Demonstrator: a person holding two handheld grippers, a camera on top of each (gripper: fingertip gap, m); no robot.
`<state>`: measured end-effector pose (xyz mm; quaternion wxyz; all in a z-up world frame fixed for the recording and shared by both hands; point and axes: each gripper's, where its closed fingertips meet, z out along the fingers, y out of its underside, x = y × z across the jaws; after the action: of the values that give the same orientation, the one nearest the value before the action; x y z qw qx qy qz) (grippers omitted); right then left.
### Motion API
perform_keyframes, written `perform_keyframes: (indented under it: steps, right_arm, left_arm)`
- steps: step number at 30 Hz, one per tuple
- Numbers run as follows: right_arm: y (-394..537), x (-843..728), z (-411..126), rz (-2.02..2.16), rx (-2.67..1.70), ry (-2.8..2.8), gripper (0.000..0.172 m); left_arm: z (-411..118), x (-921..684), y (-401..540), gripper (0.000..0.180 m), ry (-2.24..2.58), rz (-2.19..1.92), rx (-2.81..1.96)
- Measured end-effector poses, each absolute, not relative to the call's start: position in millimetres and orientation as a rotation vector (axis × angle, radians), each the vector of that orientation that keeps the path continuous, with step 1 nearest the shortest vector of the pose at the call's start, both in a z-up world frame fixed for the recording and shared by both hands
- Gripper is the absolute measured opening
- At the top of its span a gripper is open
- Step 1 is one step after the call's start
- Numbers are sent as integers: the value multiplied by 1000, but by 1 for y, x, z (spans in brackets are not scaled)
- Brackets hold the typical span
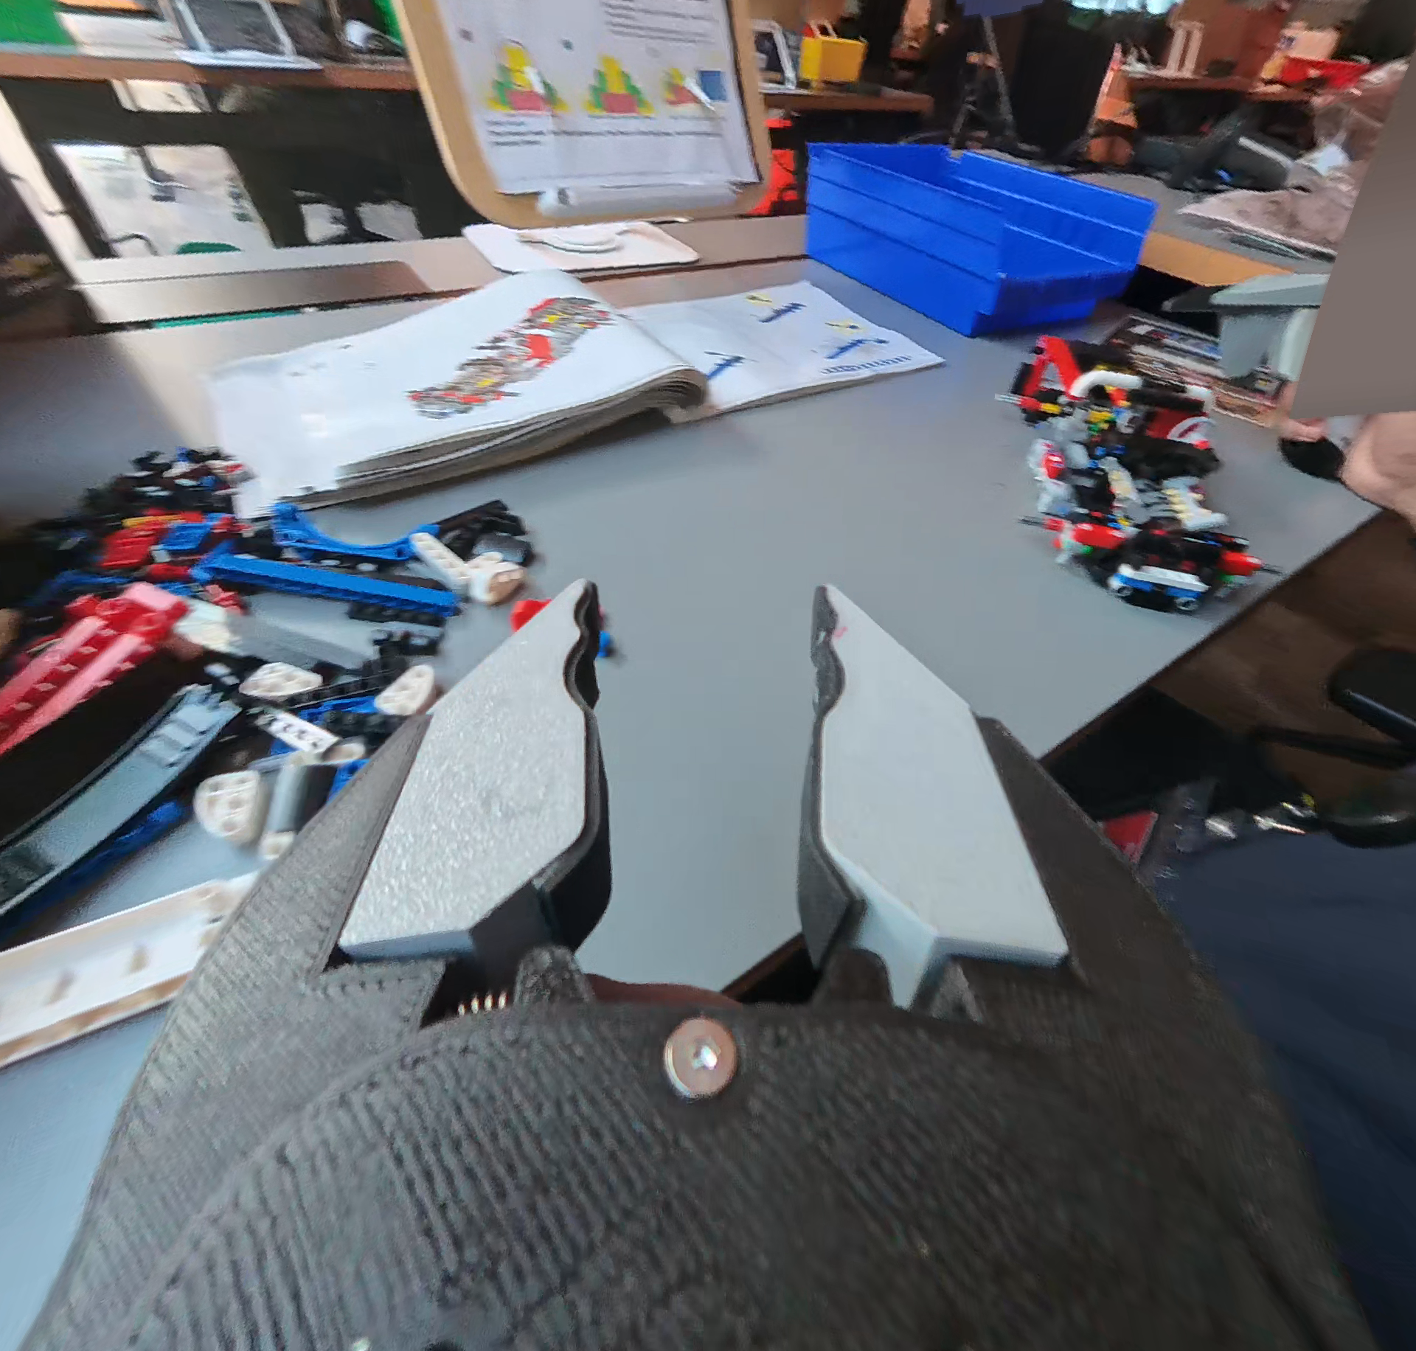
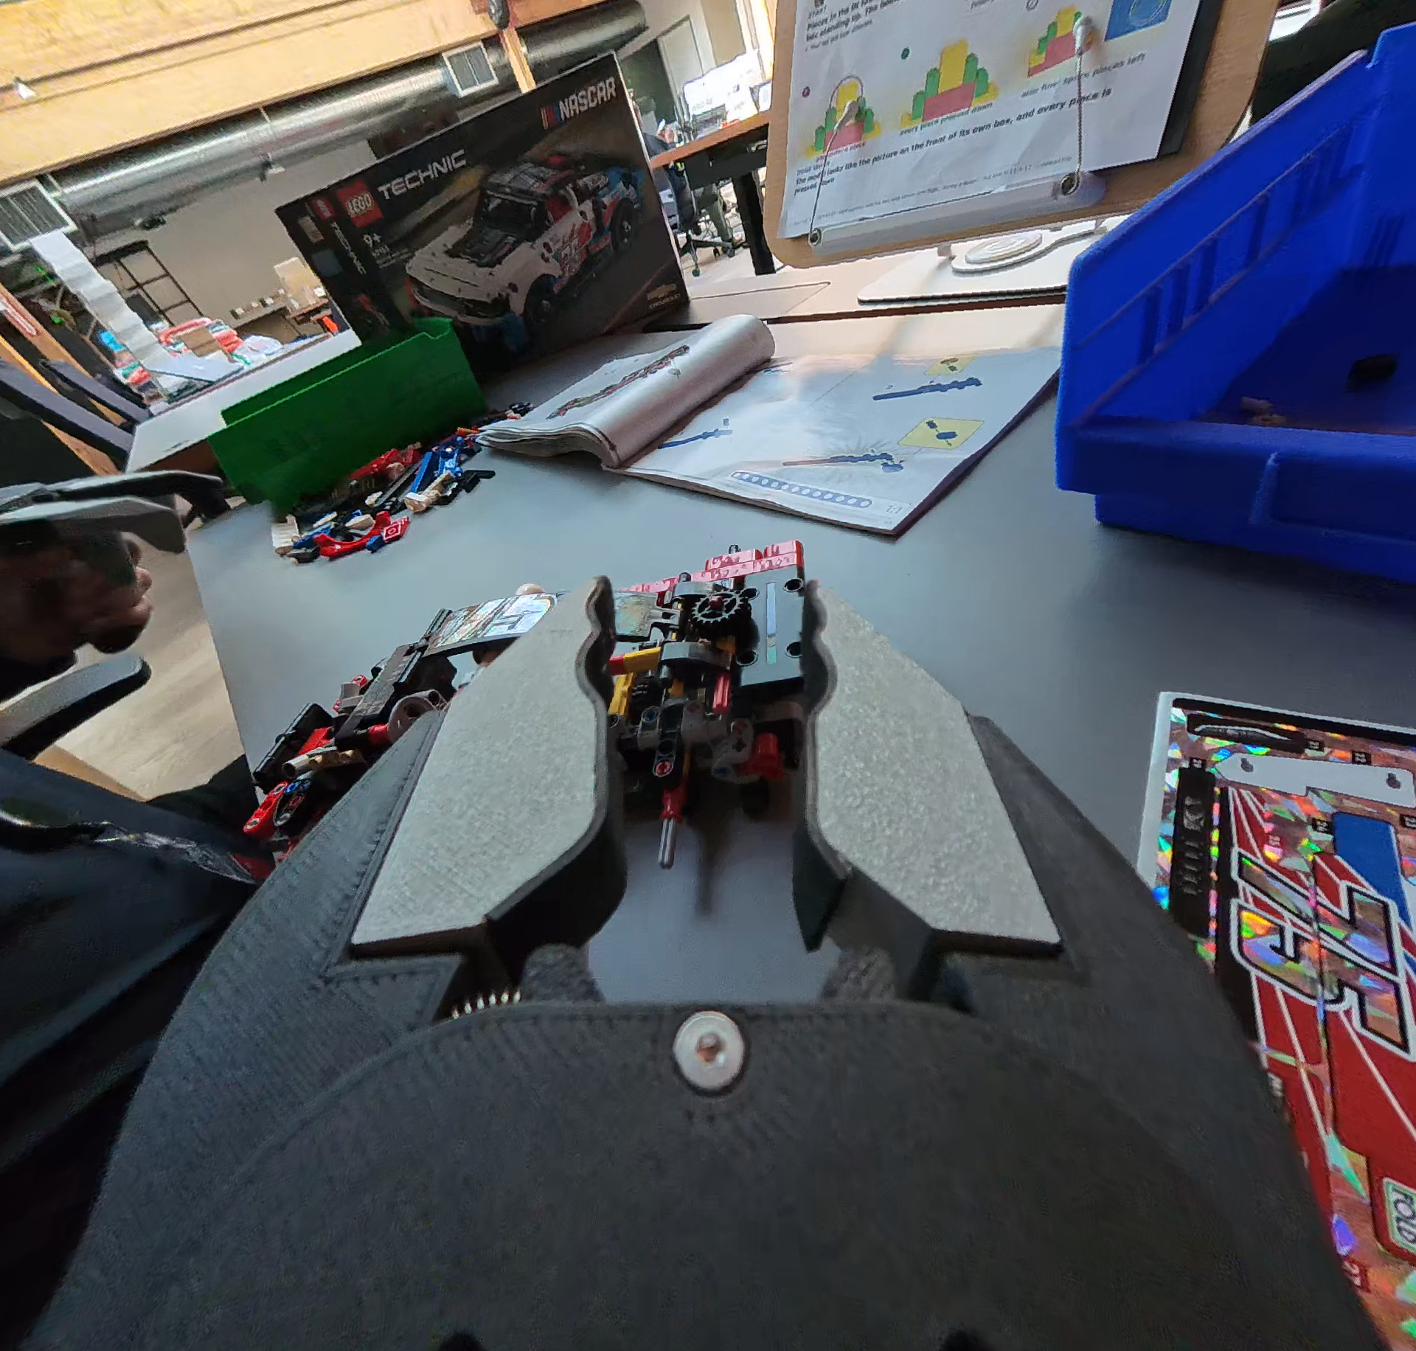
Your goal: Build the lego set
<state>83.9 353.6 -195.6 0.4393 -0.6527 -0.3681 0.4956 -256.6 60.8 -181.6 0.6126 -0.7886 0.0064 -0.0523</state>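
My left gripper point(image 1: 705, 609) is open and empty above the bare grey table point(image 1: 766, 517). A pile of loose red, blue, black and white building pieces point(image 1: 230, 625) lies just to its left, and a small red piece point(image 1: 529, 613) sits beside the left fingertip. My right gripper point(image 2: 705, 602) is open. Its fingers straddle one end of a partly built brick model point(image 2: 705, 671) with a black gear, and the model rests on the table. The model also shows in the left wrist view point(image 1: 1126, 487), standing alone near the table's right edge.
An open instruction booklet point(image 1: 498, 372) lies mid-table, with a blue bin point(image 1: 973, 234) behind it to the right. A green bin point(image 2: 345, 410) and the set's box point(image 2: 498, 218) stand at the far left. A shiny sticker sheet point(image 2: 1302, 893) lies to the right. A board with instruction sheets point(image 1: 590, 65) stands at the back.
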Motion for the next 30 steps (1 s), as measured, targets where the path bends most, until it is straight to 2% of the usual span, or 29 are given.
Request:
perform_keyframes:
  steps: [8, 13, 15, 17, 18, 20, 25, 29, 30]
  right_arm:
    - [359, 81, -203, 1129, -1667, -922, 47]
    - [361, 77, -213, 1072, -1729, -953, 47]
    - [362, 76, -215, 1046, -1737, -959, 46]
    - [363, 76, -216, 1022, -1743, -956, 46]
    - [364, 76, -216, 1017, -1744, -955, 45]
    - [364, 76, -217, 1016, -1752, -953, 45]
    - [364, 77, -216, 1029, -1749, -947, 45]
    - [364, 77, -216, 1044, -1751, -952, 46]
    - [363, 76, -216, 1045, -1750, -954, 46]
  left_arm:
    - [-176, -333, 56, 51, -59, 56, -1760]
    - [-190, -385, 59, 48, -81, 158, -1910]
    - [-193, -404, 60, 37, -100, 184, -1963]
    - [-197, -421, 59, 18, -147, 201, -2007]
    - [-199, -425, 61, 16, -160, 184, -2025]
    - [-207, -435, 66, 18, -194, 171, -2082]
    - [-241, -459, 75, 47, -184, 244, -2311]
    - [-263, -457, 85, 53, -170, 164, -2424]
    - [-267, -454, 87, 48, -156, 145, -2442]
